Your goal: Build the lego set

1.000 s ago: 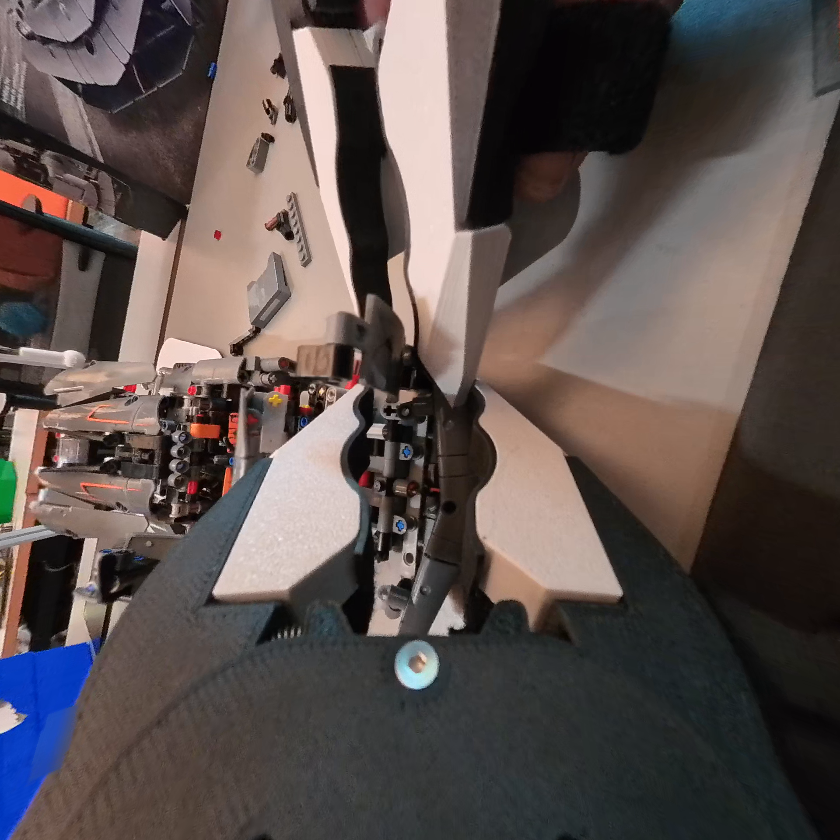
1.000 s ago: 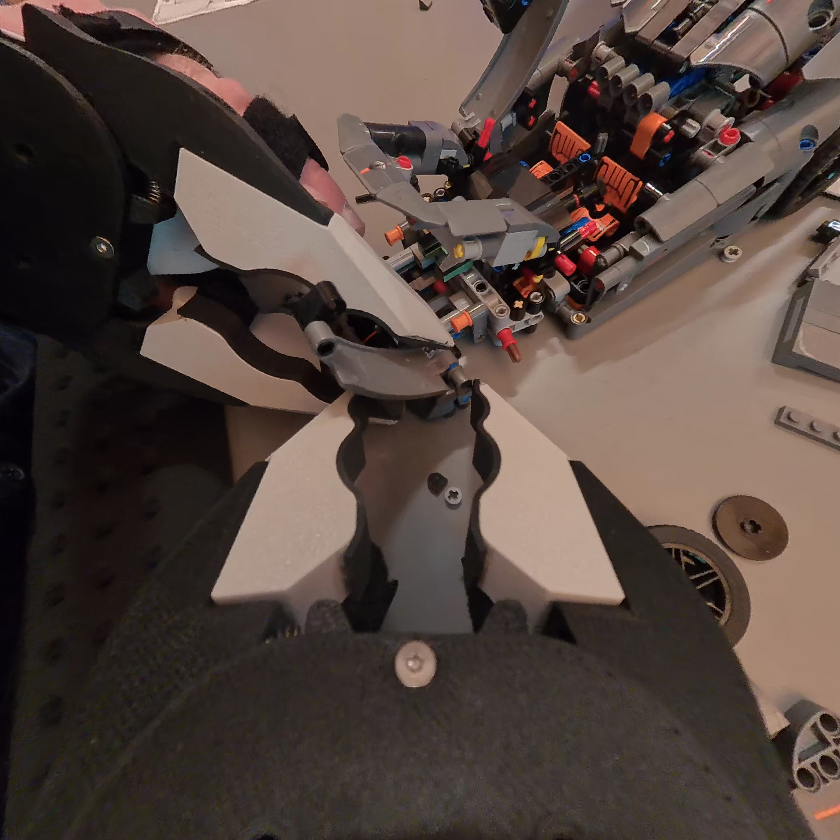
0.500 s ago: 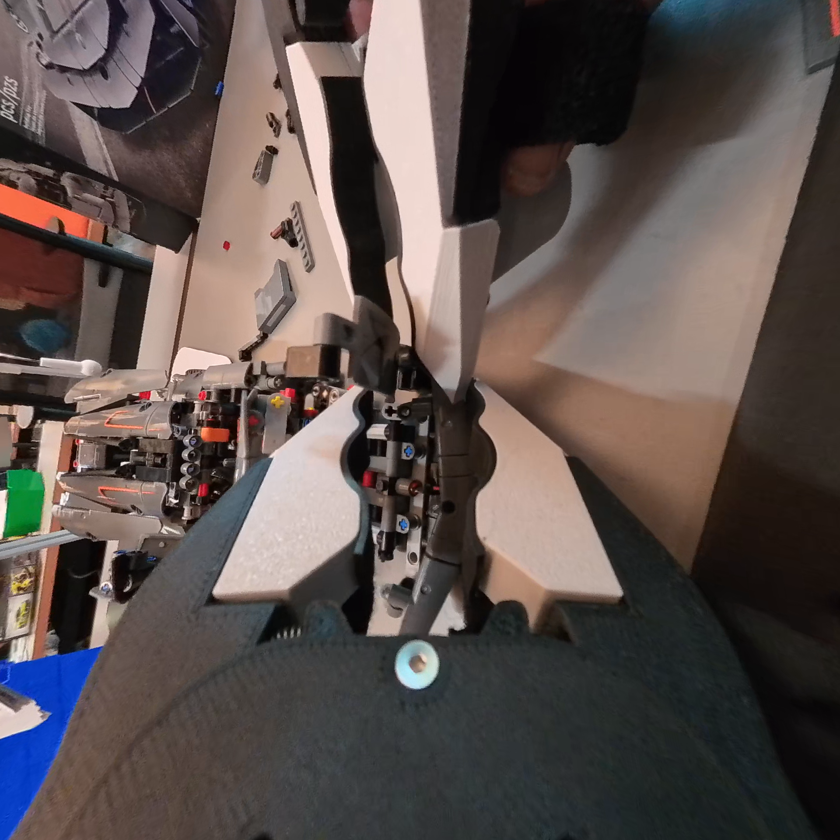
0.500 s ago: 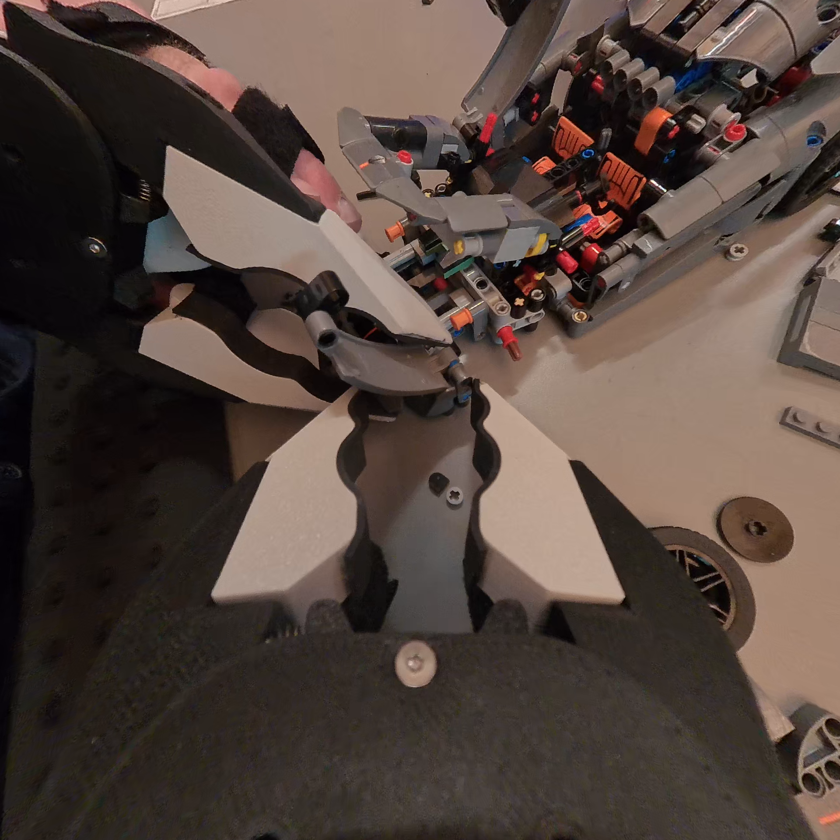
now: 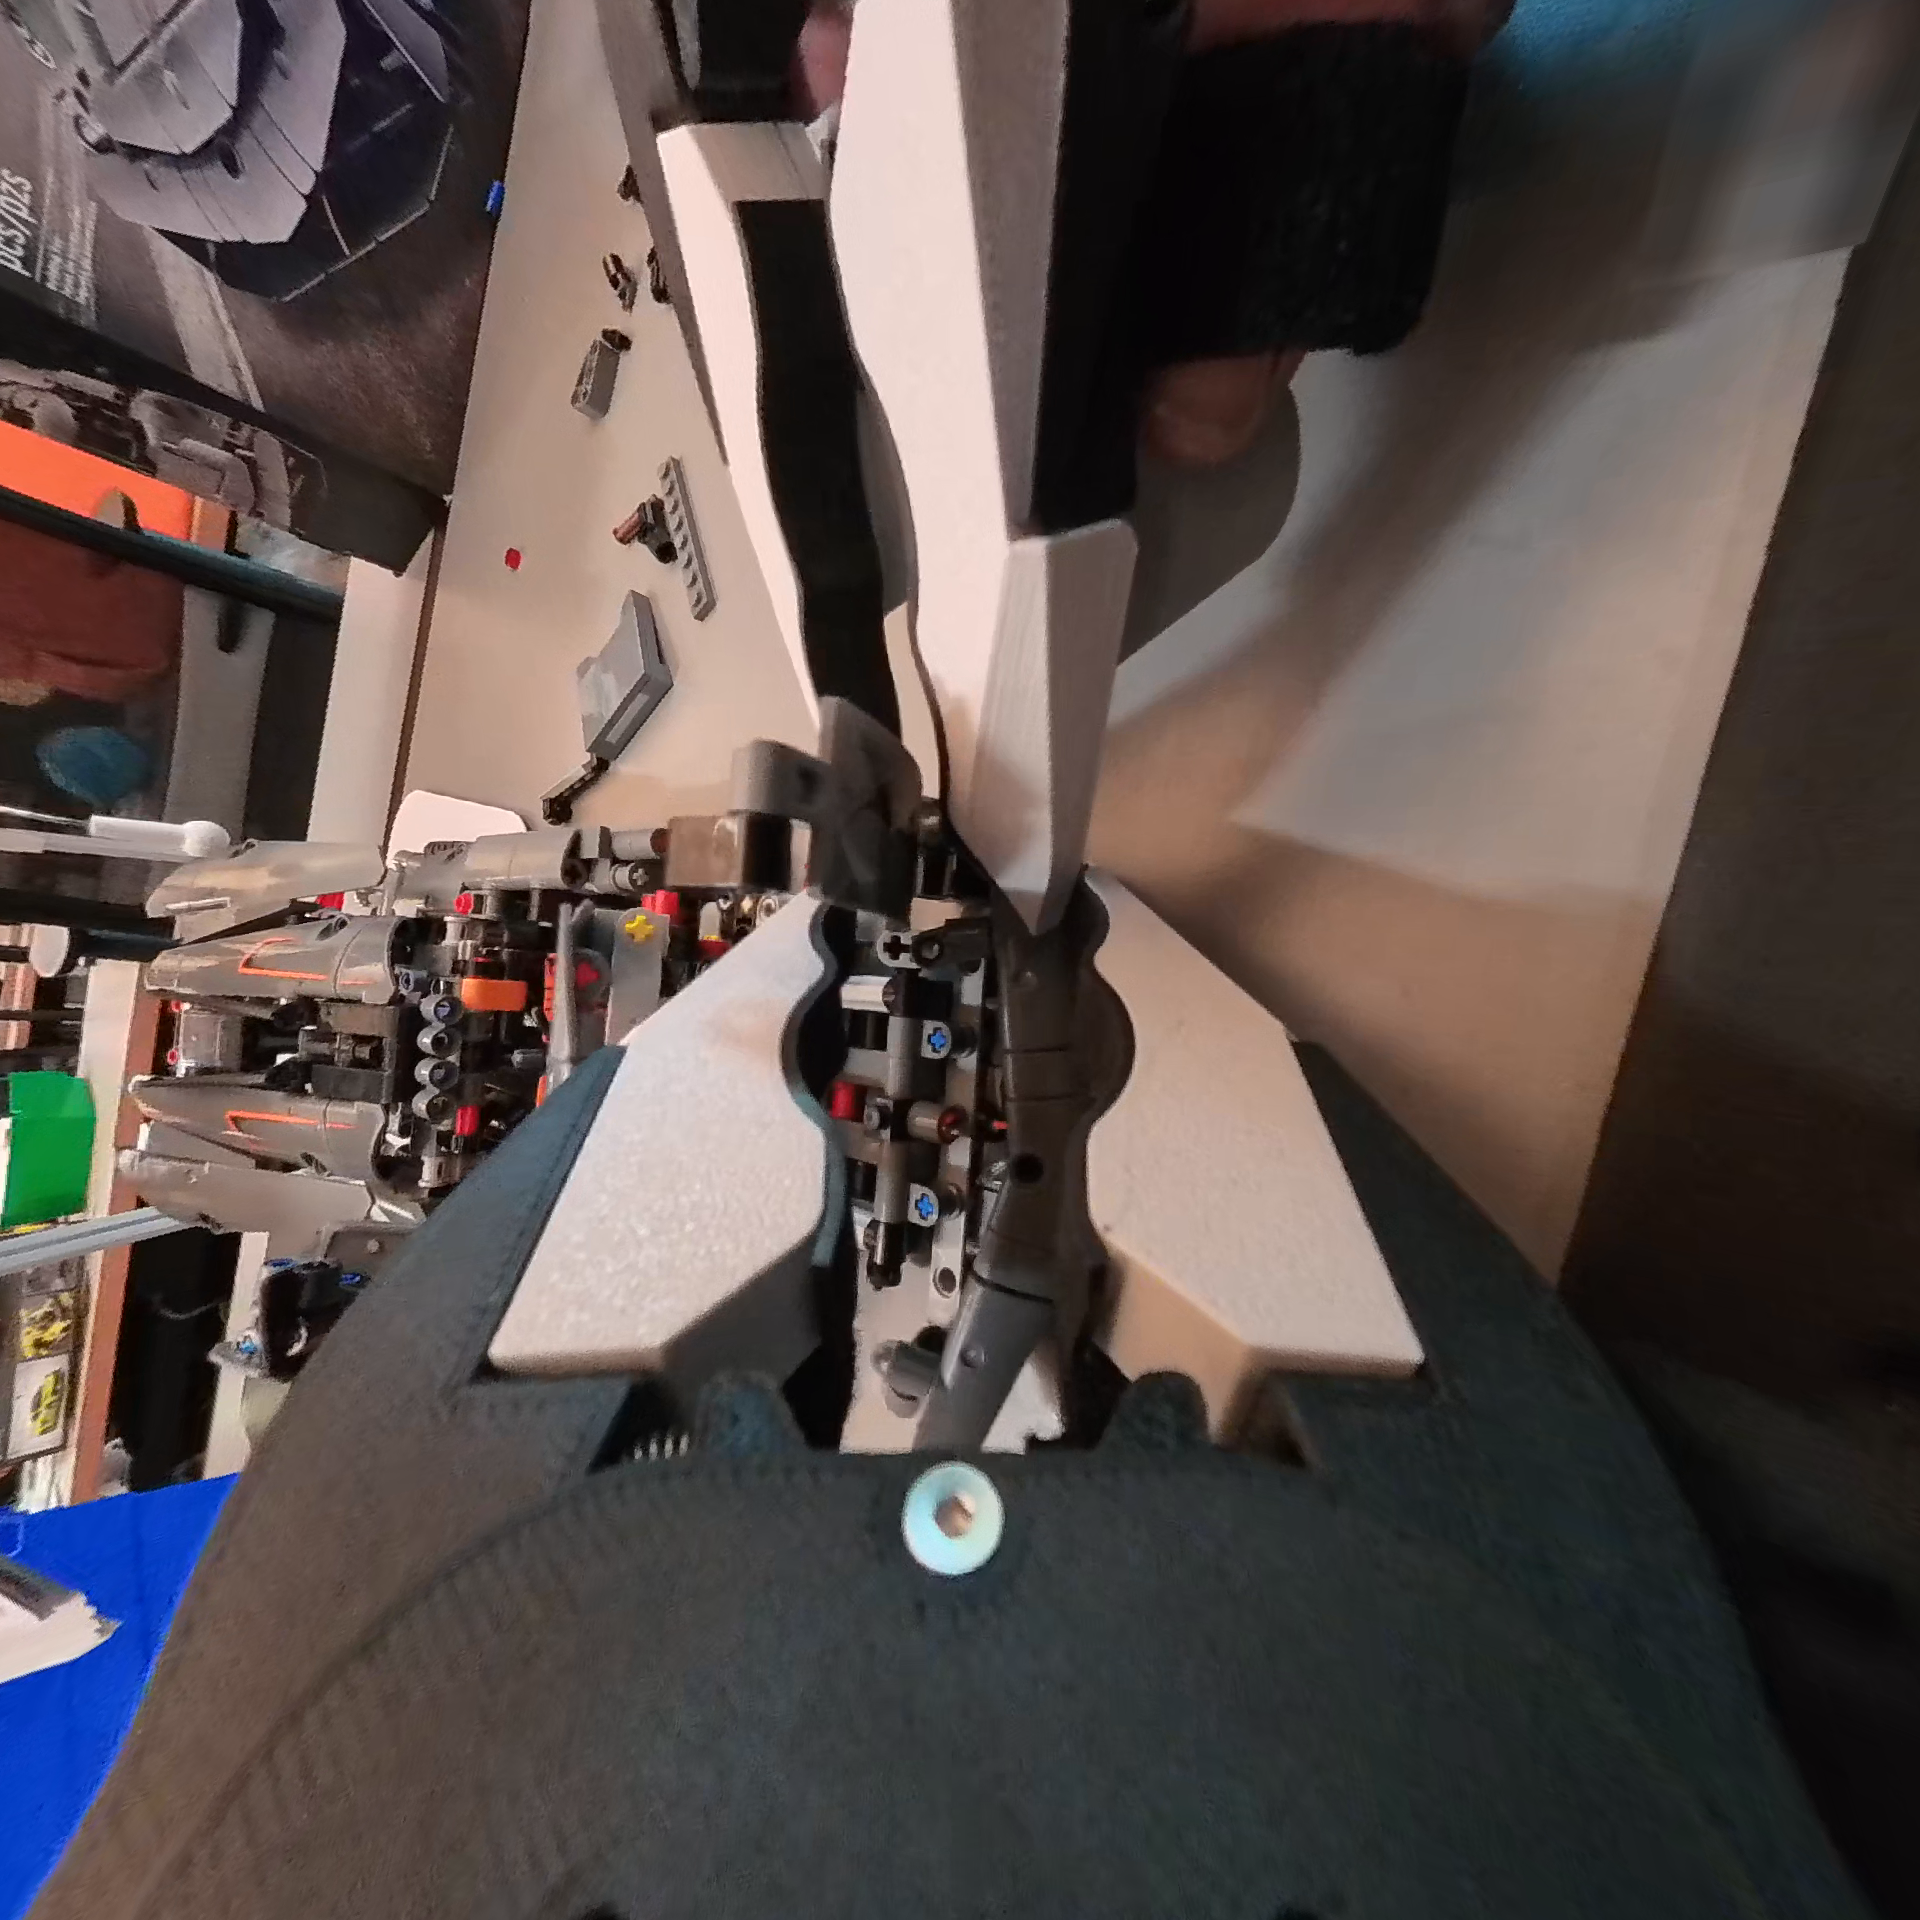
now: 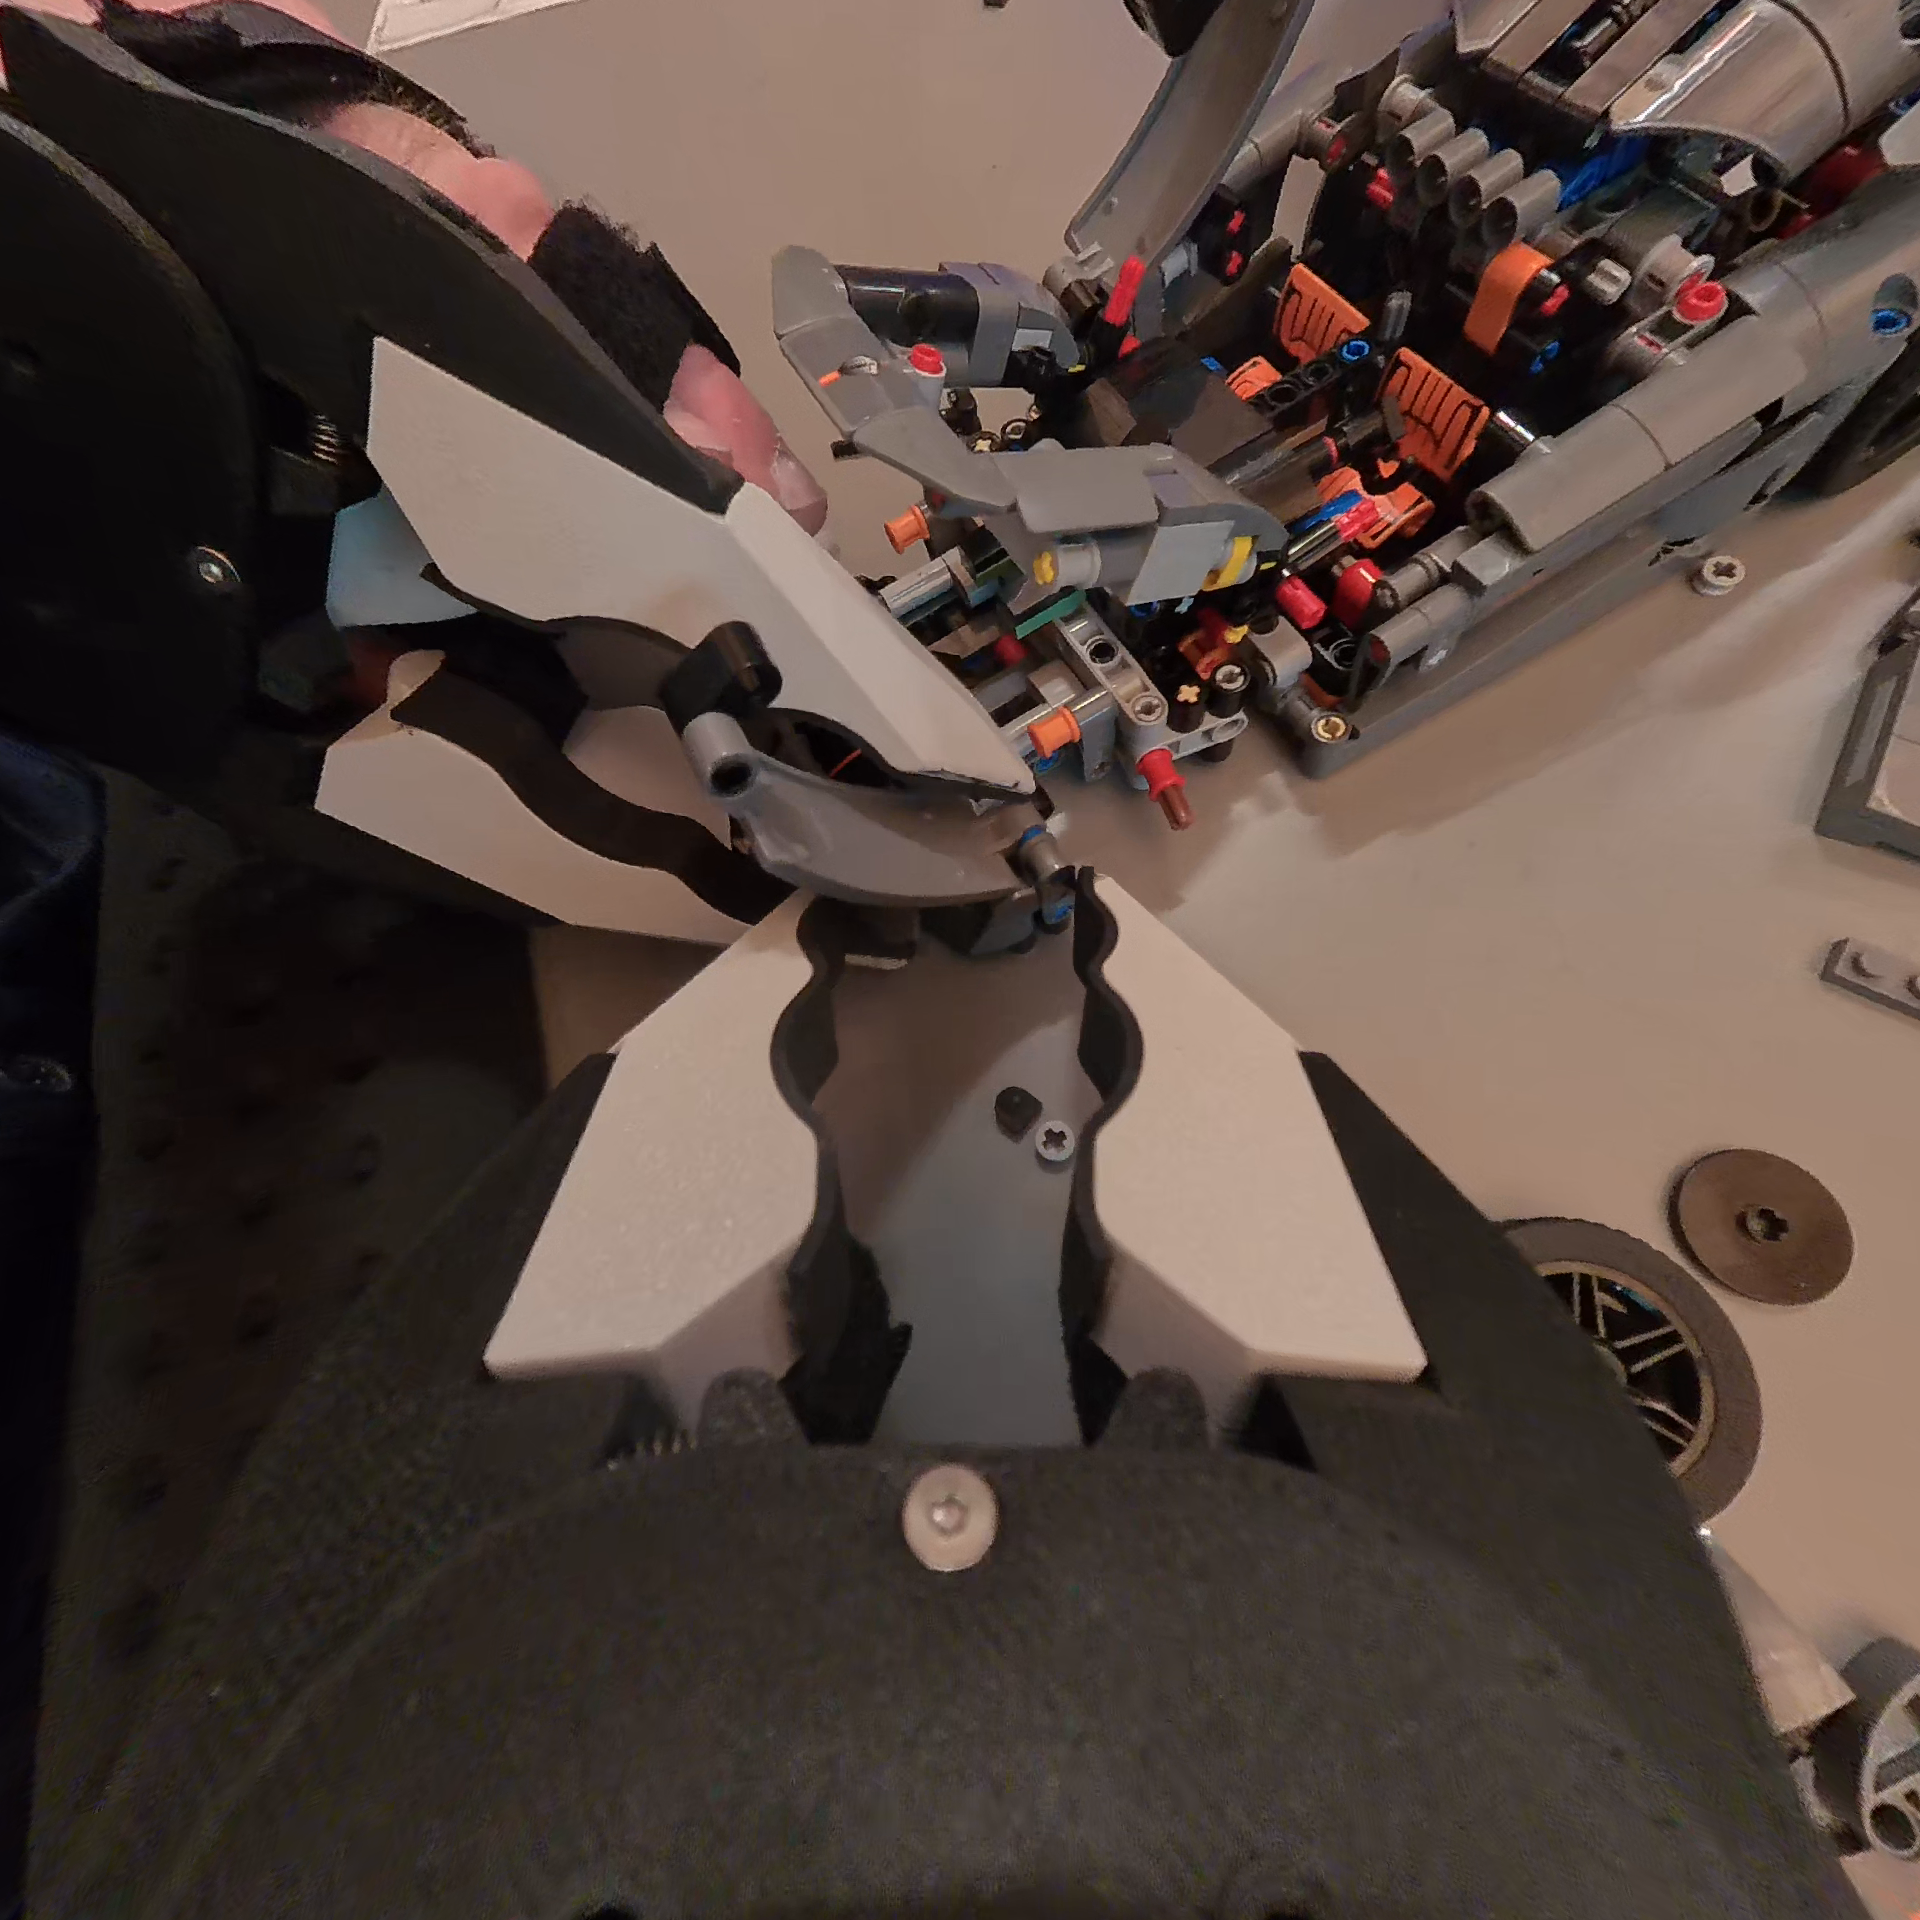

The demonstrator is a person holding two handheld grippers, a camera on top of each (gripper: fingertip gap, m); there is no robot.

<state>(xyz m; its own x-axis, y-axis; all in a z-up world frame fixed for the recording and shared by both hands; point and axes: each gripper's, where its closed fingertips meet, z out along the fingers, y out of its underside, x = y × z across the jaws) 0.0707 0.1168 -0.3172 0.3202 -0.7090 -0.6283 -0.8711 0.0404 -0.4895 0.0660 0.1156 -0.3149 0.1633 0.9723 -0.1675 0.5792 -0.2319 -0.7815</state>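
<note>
Two claws, left claw [image 5: 961, 925] (gripping) and right claw [image 6: 951, 914], meet one grey panel [image 6: 883, 842].

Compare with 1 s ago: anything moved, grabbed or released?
Almost nothing. The left gripper stays shut on the grey curved panel, and the right gripper stays at the panel's tip. Views drift slightly. The lego car and loose wheel are unmoved.
</note>
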